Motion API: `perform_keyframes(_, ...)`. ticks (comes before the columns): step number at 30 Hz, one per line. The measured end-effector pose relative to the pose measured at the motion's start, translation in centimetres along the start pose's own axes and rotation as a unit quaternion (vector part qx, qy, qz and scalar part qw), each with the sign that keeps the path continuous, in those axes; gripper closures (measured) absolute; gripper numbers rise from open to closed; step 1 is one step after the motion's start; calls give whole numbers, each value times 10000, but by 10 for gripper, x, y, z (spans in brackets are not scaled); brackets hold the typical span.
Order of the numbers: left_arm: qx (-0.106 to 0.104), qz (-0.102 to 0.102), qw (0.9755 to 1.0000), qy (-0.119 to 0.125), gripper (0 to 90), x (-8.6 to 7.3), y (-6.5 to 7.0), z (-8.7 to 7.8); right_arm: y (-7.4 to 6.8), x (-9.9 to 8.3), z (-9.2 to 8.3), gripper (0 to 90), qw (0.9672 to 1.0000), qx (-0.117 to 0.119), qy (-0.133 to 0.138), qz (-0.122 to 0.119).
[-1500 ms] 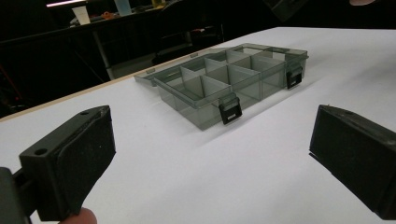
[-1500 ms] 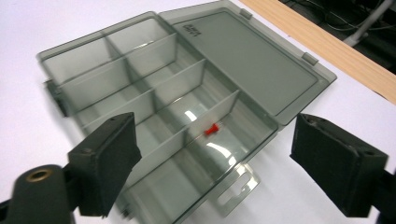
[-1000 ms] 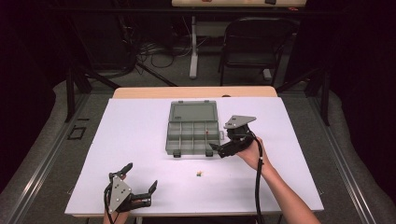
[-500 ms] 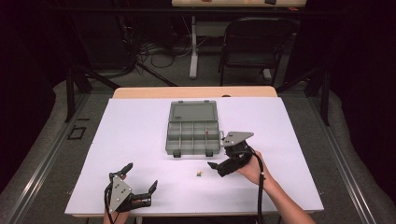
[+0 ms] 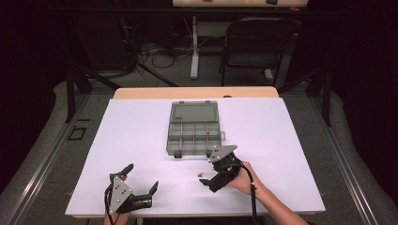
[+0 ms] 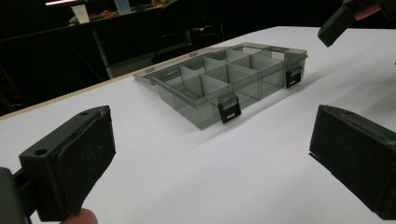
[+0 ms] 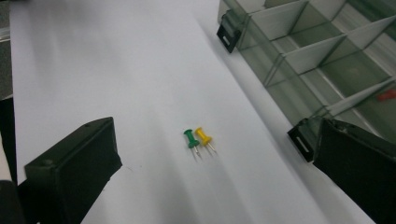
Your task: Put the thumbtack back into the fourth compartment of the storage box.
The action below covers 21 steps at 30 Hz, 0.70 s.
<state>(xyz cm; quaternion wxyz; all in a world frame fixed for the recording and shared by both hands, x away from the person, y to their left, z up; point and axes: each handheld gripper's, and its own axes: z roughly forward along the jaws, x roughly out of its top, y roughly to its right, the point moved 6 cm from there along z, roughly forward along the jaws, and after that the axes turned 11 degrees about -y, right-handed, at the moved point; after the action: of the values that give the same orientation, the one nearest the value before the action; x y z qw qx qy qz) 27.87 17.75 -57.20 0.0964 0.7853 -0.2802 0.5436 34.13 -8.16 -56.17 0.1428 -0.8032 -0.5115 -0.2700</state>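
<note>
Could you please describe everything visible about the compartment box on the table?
The compartment box is smoky grey, translucent plastic, lying open with its lid flat behind it on the white table. Dividers split the tray into small compartments; two black latches hang at the front edge. A small red item lies in one compartment. Neither gripper touches it.

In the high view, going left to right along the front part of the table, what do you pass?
Left gripper → the two push pins lying together on the white table → right gripper, jaws open toward the pins, with the hand behind it.
</note>
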Motion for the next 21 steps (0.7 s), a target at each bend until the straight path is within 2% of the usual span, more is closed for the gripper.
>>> perform_keyframes(5,0,-3,10000,4,0,0,0,0,-4,1,8,0,9999,74,-96,-46)
perform_keyframes(7,6,-4,10000,26,0,0,0,0,-7,2,12,56,9998,101,-126,-98)
perform_keyframes(8,1,-2,10000,31,0,0,0,0,-7,2,12,56,9998,101,-126,-98)
perform_keyframes(9,-4,-4,10000,30,0,0,0,0,-8,1,14,85,9998,103,-134,-119)
perform_keyframes(10,-8,0,10000,26,0,0,0,0,-11,0,18,152,9996,111,-187,-180)
perform_keyframes(12,-11,-4,10000,31,0,0,0,0,-12,-1,19,175,9995,99,-216,-194)
perform_keyframes(15,-14,0,10000,25,0,0,0,-1,-14,-3,23,309,9993,101,-268,-229)
perform_keyframes(16,-14,0,10000,31,0,0,0,0,-15,-3,26,386,9992,111,-297,-251)
perform_keyframes(17,-14,2,10000,27,0,0,0,-1,-15,-3,26,386,9992,111,-297,-251)
perform_keyframes(21,-9,2,10000,34,0,1,0,-1,-17,-4,30,515,9989,105,-323,-334)
